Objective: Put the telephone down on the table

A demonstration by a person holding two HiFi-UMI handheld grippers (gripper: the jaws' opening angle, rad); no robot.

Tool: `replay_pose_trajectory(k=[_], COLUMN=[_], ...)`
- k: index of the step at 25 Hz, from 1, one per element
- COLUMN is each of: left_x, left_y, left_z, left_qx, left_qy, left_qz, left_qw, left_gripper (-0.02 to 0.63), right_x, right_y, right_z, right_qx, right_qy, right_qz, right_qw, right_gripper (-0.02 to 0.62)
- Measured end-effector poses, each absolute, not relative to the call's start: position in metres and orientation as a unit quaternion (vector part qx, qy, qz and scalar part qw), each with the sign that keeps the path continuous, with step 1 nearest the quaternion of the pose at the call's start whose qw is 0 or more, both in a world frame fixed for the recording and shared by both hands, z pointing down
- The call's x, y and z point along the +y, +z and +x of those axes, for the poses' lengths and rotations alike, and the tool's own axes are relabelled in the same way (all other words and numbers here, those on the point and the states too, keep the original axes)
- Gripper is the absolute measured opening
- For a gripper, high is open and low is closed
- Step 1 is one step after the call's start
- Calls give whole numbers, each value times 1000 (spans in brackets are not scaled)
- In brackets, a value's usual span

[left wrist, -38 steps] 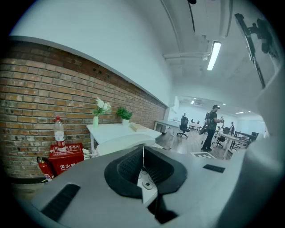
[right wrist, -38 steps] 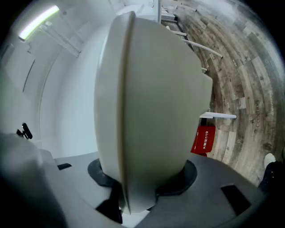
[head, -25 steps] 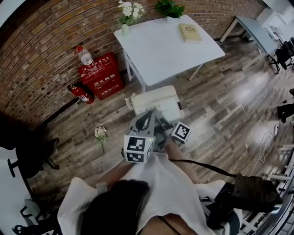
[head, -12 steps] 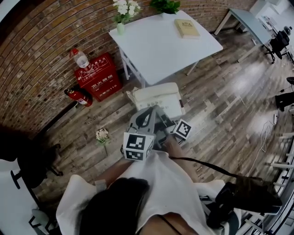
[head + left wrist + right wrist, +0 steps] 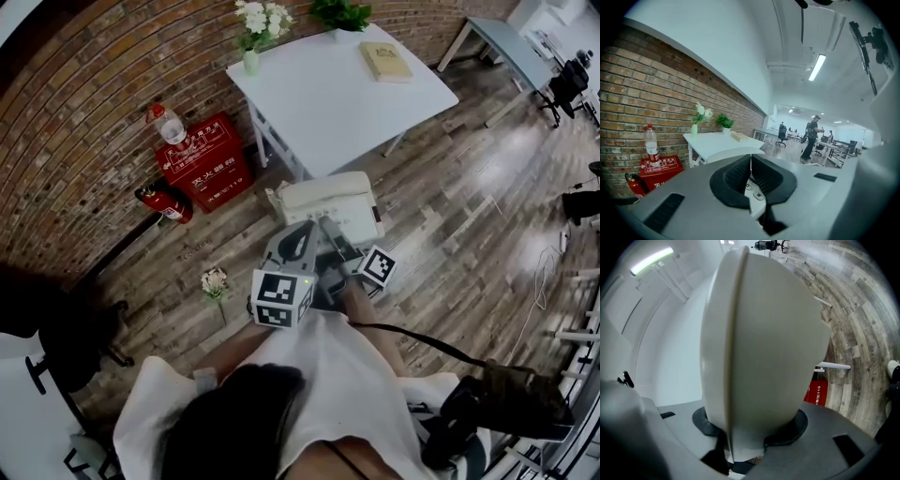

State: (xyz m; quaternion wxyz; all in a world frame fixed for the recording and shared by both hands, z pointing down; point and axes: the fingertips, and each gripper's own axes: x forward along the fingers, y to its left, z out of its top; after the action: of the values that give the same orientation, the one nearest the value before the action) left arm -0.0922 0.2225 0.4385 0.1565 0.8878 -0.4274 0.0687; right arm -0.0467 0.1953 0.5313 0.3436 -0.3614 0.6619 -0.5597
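Observation:
A white telephone [image 5: 328, 199] hangs above the wooden floor, just in front of the white table [image 5: 323, 112]. Both grippers hold its near edge. My left gripper [image 5: 302, 232] is shut on it; in the left gripper view the black pads [image 5: 733, 183] pinch a thin white part of the telephone [image 5: 754, 195] with buttons on it. My right gripper [image 5: 331, 232] is shut on it too. The telephone's pale rounded body [image 5: 759, 343] fills the right gripper view and rises out of the right gripper [image 5: 740, 448].
On the table stand a book [image 5: 385, 61], a vase of white flowers [image 5: 251, 58] and a green plant [image 5: 342, 14]. Left of it are a red box [image 5: 202, 159] with a bottle [image 5: 167, 122] on top, and a fire extinguisher [image 5: 164, 202]. A flower [image 5: 215, 281] lies on the floor.
Both grippers keep hold of the telephone. It has moved slightly forward toward the table's near edge, and the head view has shifted a little.

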Motion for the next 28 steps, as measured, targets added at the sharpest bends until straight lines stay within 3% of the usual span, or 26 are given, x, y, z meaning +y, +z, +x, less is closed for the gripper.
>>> replay_pose_trajectory(k=[28], left_x=[118], left_y=[461], left_z=[-59], left_qx=[-460], left_qy=[69], left_qz=[867], left_qw=[178], left_gripper=[31], right_x=[100], right_y=[545], right_z=[-16], right_qx=[699], right_qy=[-560], right_qz=[-351], right_qw=[273], right_gripper=[215])
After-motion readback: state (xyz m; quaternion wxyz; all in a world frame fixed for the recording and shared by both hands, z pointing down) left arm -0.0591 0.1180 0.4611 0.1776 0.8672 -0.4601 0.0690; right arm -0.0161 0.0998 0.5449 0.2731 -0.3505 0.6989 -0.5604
